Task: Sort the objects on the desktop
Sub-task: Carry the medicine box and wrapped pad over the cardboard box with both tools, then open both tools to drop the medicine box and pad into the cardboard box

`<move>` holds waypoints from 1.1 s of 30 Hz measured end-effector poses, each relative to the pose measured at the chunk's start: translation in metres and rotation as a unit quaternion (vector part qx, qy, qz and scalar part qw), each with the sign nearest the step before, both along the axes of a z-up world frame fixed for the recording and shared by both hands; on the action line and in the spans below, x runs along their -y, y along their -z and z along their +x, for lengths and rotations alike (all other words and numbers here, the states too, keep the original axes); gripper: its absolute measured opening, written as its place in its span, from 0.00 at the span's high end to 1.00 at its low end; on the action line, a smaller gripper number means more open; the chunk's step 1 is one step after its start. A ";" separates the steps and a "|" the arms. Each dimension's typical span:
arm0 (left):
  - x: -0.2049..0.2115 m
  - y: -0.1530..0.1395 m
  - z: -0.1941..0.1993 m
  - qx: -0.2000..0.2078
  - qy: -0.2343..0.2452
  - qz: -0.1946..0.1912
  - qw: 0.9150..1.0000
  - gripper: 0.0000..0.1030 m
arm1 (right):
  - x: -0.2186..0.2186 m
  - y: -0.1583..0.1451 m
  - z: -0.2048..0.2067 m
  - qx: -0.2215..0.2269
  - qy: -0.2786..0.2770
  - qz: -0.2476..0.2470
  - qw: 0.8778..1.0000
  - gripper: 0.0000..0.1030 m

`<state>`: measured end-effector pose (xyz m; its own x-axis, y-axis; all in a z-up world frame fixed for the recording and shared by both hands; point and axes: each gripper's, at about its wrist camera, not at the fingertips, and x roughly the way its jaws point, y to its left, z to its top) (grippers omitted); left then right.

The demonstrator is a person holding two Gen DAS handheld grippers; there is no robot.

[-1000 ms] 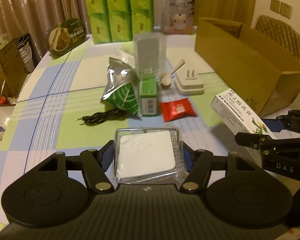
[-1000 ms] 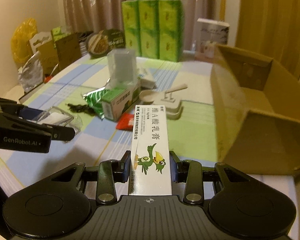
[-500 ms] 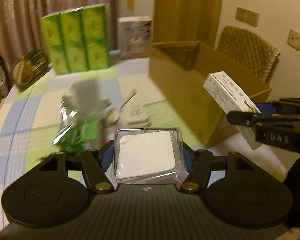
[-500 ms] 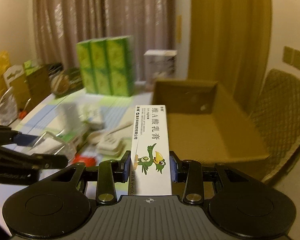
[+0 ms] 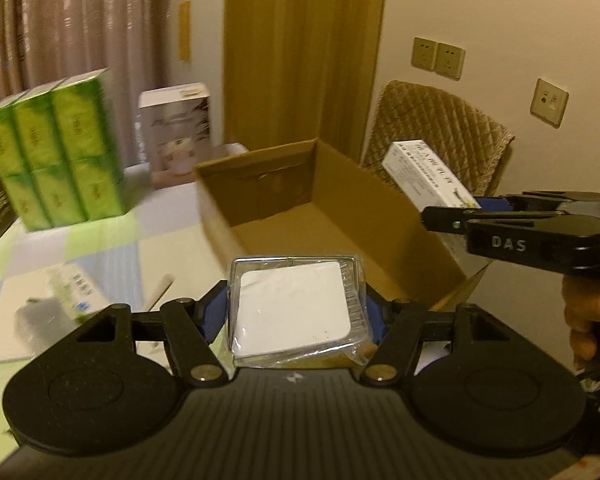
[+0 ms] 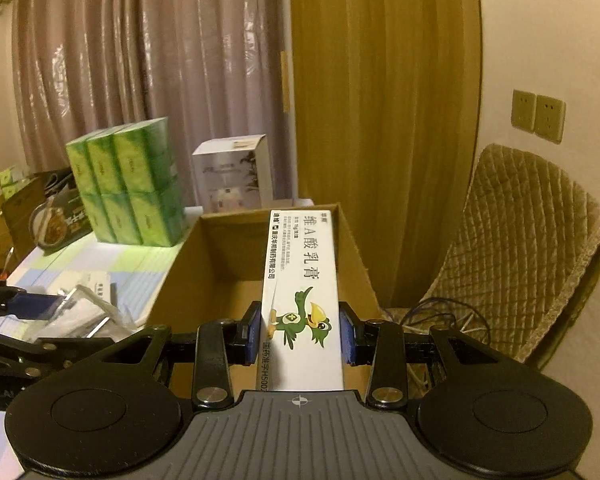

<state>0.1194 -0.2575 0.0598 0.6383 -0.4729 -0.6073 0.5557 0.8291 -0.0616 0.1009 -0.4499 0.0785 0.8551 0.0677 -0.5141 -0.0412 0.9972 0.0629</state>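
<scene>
Clear plastic wraps the flat white pack (image 5: 294, 310) clamped between the left tool's (image 5: 296, 312) blue pads, held above the near wall of the open cardboard box (image 5: 340, 216). The right tool (image 6: 300, 336) grips the white ointment carton (image 6: 302, 300) near its lower end, its far end reaching over the box's inside.
</scene>
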 end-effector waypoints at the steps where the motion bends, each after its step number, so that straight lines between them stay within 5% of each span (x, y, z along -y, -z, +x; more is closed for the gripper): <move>1: 0.005 0.001 0.004 -0.001 0.002 -0.001 1.000 0.40 | 0.002 0.002 0.004 0.002 0.002 0.002 1.000 0.66; 6: 0.023 0.005 0.019 0.004 0.025 -0.029 0.999 0.40 | 0.011 0.012 0.016 -0.002 0.008 0.018 1.000 0.66; 20: 0.048 0.033 0.037 -0.017 0.042 -0.004 0.999 0.39 | 0.022 0.027 0.024 -0.012 0.019 0.040 0.999 0.66; 24: 0.049 0.029 0.043 -0.014 0.033 -0.008 0.999 0.30 | 0.023 0.026 0.022 -0.010 0.022 0.041 0.999 0.66; 33: 0.030 0.017 0.043 0.009 0.013 -0.003 1.000 0.30 | 0.015 0.025 0.023 -0.012 0.013 0.042 0.999 0.66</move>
